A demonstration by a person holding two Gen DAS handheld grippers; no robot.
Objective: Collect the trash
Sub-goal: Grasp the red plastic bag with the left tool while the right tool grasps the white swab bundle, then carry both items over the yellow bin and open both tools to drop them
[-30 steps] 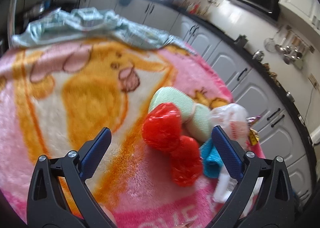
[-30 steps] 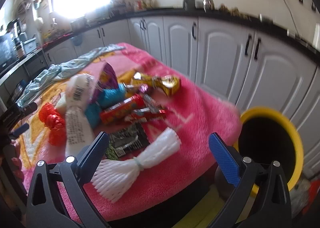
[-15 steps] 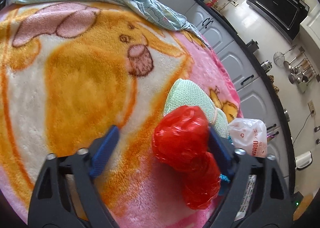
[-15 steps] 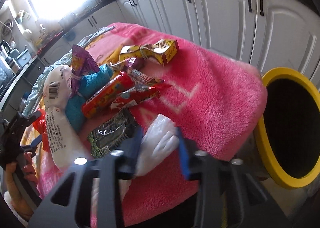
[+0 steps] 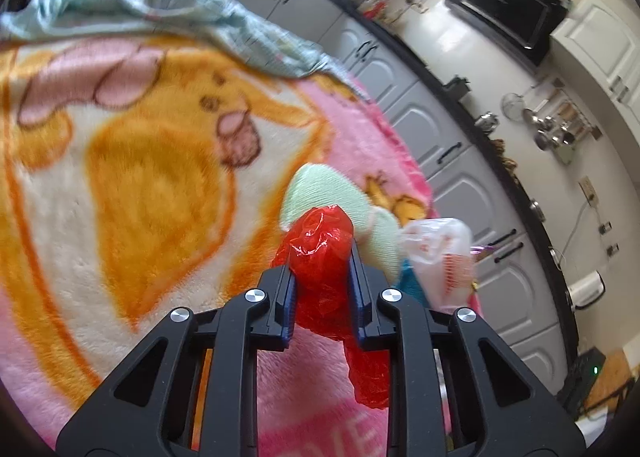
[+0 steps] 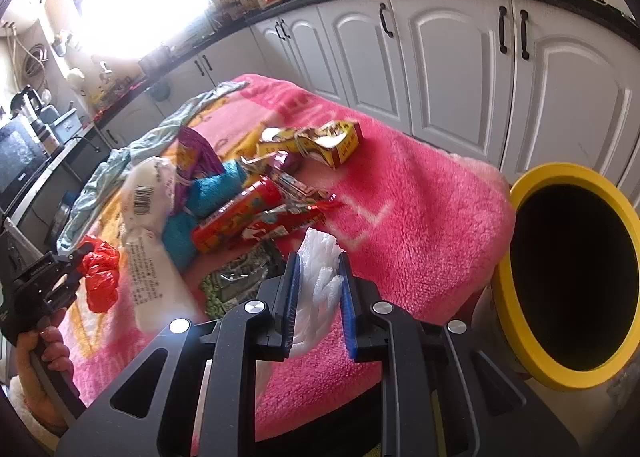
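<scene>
My left gripper (image 5: 321, 257) is shut on a crumpled red plastic bag (image 5: 320, 253) and holds it just above the pink blanket (image 5: 120, 185); the bag also shows in the right wrist view (image 6: 100, 275). My right gripper (image 6: 317, 271) is shut on a white foam net (image 6: 318, 277) lifted off the blanket (image 6: 420, 217). A yellow-rimmed bin (image 6: 568, 277) stands open to the right of the table edge. A pile of wrappers (image 6: 256, 213), a yellow carton (image 6: 324, 141) and a white bag (image 6: 148, 225) lie on the blanket.
A pale green foam piece (image 5: 332, 201) and a white bag (image 5: 440, 253) lie just beyond the red bag. A light blue cloth (image 5: 168, 13) is bunched at the far edge. White cabinets (image 6: 440, 69) run behind the table.
My left gripper closed on the red bag and lifted it. My right gripper closed on the white foam net and raised it off the blanket.
</scene>
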